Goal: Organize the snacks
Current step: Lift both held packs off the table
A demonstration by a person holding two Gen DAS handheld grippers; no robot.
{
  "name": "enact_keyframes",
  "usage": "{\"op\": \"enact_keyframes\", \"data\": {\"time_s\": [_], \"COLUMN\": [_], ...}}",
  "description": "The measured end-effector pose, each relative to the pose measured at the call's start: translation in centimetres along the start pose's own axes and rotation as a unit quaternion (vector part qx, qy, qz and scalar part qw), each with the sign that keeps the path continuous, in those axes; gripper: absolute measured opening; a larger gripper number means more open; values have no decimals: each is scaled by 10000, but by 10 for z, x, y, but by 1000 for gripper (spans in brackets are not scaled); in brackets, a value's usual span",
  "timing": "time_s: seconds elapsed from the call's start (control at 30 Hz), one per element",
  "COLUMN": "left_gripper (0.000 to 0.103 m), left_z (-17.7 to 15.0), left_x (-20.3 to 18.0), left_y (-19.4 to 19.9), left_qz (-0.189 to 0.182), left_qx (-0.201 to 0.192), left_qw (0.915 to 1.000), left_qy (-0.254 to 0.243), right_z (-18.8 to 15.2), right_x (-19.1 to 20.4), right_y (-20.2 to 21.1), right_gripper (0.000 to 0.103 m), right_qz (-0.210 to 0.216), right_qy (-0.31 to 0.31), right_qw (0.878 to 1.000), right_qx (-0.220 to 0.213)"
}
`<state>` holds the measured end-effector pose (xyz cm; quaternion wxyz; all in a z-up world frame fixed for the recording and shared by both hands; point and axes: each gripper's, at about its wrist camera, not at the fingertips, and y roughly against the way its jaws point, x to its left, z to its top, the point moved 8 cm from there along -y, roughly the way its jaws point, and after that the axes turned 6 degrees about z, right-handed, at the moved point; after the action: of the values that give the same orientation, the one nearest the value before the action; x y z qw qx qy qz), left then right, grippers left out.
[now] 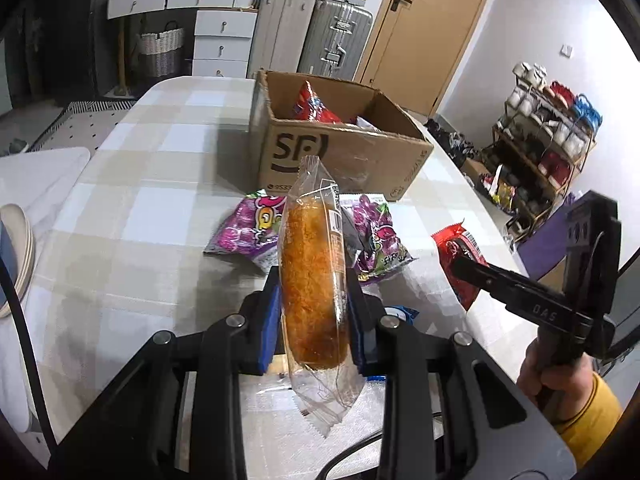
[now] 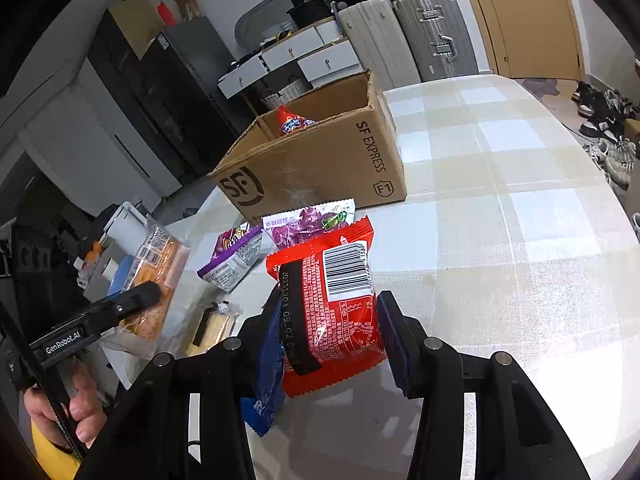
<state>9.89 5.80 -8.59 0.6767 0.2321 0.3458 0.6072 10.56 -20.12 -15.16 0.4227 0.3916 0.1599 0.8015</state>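
Observation:
My left gripper is shut on a long orange bread roll in a clear wrapper, held upright above the table. The right wrist view shows this gripper and the roll at the left. My right gripper is shut on a red snack packet with its barcode facing up; it appears as a dark finger on the packet at the right. An open cardboard box stands behind, with a red packet inside. Two purple packets lie before it.
A blue packet lies under my right gripper, and a clear-wrapped cake lies beside it. Stacked plates sit at the table's left edge. Checked tablecloth stretches to the right. Suitcases, drawers and a shoe rack stand beyond the table.

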Motion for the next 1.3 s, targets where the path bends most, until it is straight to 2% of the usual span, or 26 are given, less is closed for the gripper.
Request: {"op": "enact_keyframes", "data": {"time_s": [0.2, 0.3, 0.47, 0.7, 0.83, 0.93, 1.0, 1.03, 1.13, 1.23, 1.3], "left_gripper": [26, 26, 26, 26, 26, 26, 26, 26, 26, 26, 26], "left_z": [8, 10, 18, 40, 58, 69, 73, 73, 62, 47, 38], "left_x": [16, 17, 4, -7, -15, -27, -33, -35, -36, -38, -38], "left_y": [10, 16, 38, 81, 103, 118, 122, 120, 103, 79, 60], "left_qz": [-48, 156, 129, -51, -9, -5, 102, 119, 129, 125, 45], "left_qx": [-129, -155, -285, -497, -656, -749, -798, -779, -523, -318, -177], "left_qw": [9994, 9994, 9994, 9986, 9978, 9971, 9965, 9966, 9983, 9991, 9996], "left_qy": [333, 273, 140, 162, 44, -110, -205, -239, -214, -240, -214], "right_z": [0, -4, 4, 37, 59, 70, 70, 64, 40, 12, 1], "right_x": [6, 6, 23, 65, 89, 106, 108, 106, 84, 52, 26], "right_y": [-1, 0, 17, 69, 91, 102, 94, 82, 53, 37, 38], "right_gripper": [47, 47, 47, 47, 47, 46, 40, 38, 38, 38, 38], "right_qz": [107, 49, 96, 239, 401, 277, 14, 58, -144, -270, -401], "right_qy": [-70, -190, -110, 215, 357, 648, 810, 795, 538, 295, 37], "right_qw": [9998, 9998, 9995, 9955, 9921, 9891, 9898, 9919, 9975, 9991, 9991], "right_qx": [-122, -97, -265, -888, -1136, -1289, -1173, -989, -441, -169, -132]}}
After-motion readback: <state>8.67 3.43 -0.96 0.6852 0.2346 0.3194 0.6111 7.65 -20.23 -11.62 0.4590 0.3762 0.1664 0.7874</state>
